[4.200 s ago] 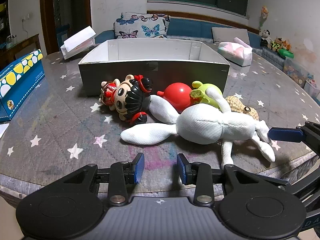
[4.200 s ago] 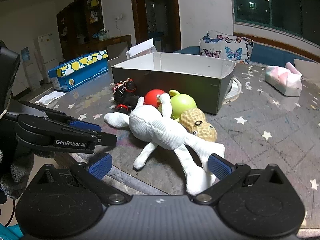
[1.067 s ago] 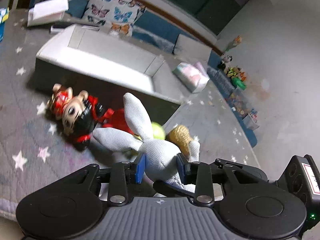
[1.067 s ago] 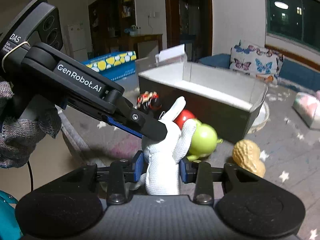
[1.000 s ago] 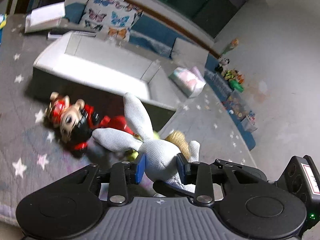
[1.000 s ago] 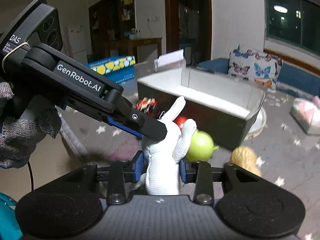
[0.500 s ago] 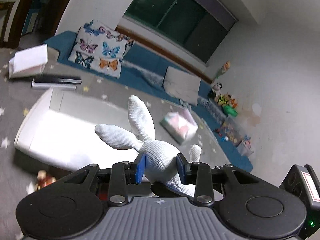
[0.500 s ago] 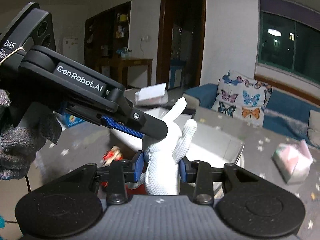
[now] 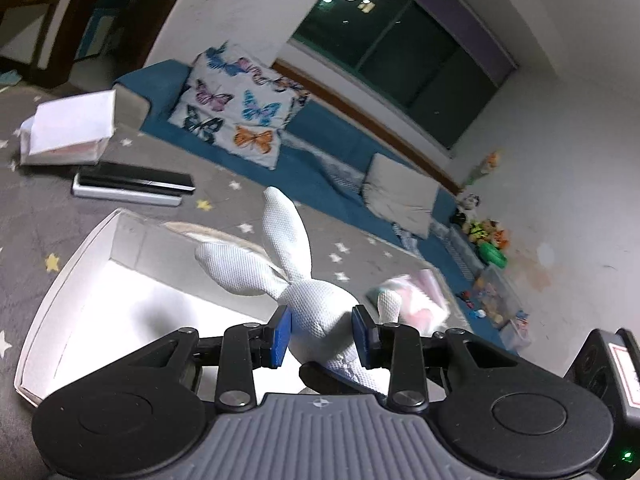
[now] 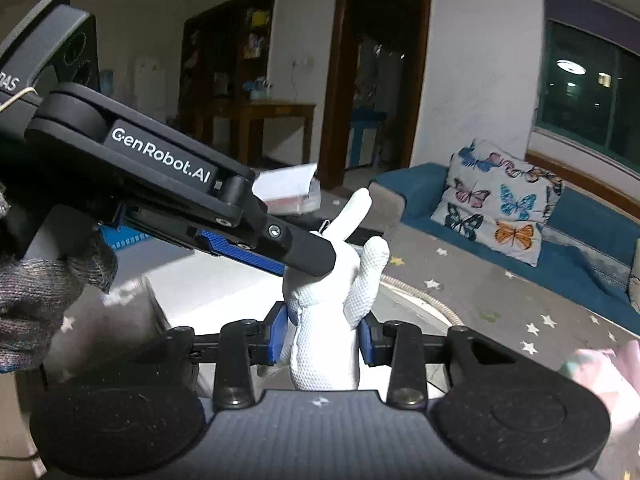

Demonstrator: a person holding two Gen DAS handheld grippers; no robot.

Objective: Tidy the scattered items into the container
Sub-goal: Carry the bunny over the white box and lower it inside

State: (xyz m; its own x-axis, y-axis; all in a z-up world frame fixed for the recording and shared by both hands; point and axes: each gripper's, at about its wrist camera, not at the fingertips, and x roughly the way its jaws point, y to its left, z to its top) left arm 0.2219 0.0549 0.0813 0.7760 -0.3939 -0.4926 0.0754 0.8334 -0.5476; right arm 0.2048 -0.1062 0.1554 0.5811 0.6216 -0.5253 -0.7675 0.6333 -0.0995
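Note:
A white plush rabbit (image 9: 316, 304) hangs in the air between both grippers, its ears sticking up. My left gripper (image 9: 322, 334) has its blue pads on the rabbit's head and its jaws are closing on it. My right gripper (image 10: 324, 338) is shut on the rabbit's body (image 10: 332, 320), just beside the left one. One of the left gripper's fingers (image 10: 280, 244) crosses the right wrist view above the toy. The open white box (image 9: 80, 256) lies right below and ahead, its pale inside (image 10: 224, 280) showing. The other toys are out of view.
Past the box on the star-patterned table lie a white folded carton (image 9: 68, 128) and a flat black-and-white item (image 9: 132, 188). A pink tissue pack (image 9: 416, 300) sits to the right. A blue sofa with a butterfly cushion (image 9: 240, 116) stands behind. A grey-gloved hand (image 10: 40, 300) holds the left gripper.
Both grippers have carried the rabbit up and forward from the table to above the box. The doll, balls and peanut toy have dropped out of view.

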